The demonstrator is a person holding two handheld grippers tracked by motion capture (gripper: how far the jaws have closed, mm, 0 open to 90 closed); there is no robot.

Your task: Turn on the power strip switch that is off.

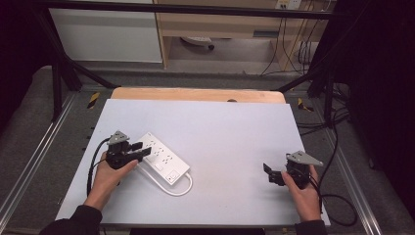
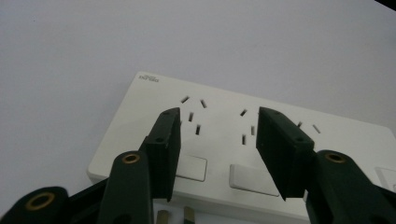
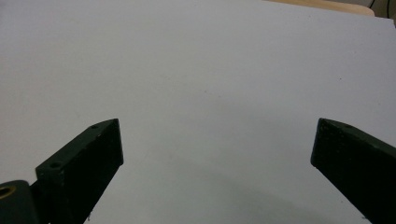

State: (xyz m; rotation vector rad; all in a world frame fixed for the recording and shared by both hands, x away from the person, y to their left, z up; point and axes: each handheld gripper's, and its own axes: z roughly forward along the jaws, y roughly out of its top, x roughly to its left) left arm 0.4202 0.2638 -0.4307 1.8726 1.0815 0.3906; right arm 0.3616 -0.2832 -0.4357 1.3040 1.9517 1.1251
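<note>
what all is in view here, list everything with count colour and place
white plastic power strip: 1, white, lying flat on the left half of the table, under the left gripper's fingers
white cable: 1, white, looping from the strip's near end toward the front edge
pale grey table top: 1, pale grey, centre of the high view
wooden board edge: 1, light wood, along the table's far side
left gripper: 1, black, fingers apart over the strip's sockets
right gripper: 1, black, fingers wide apart over bare table at the right
hands: 2, one on each gripper, entering from the bottom
</note>
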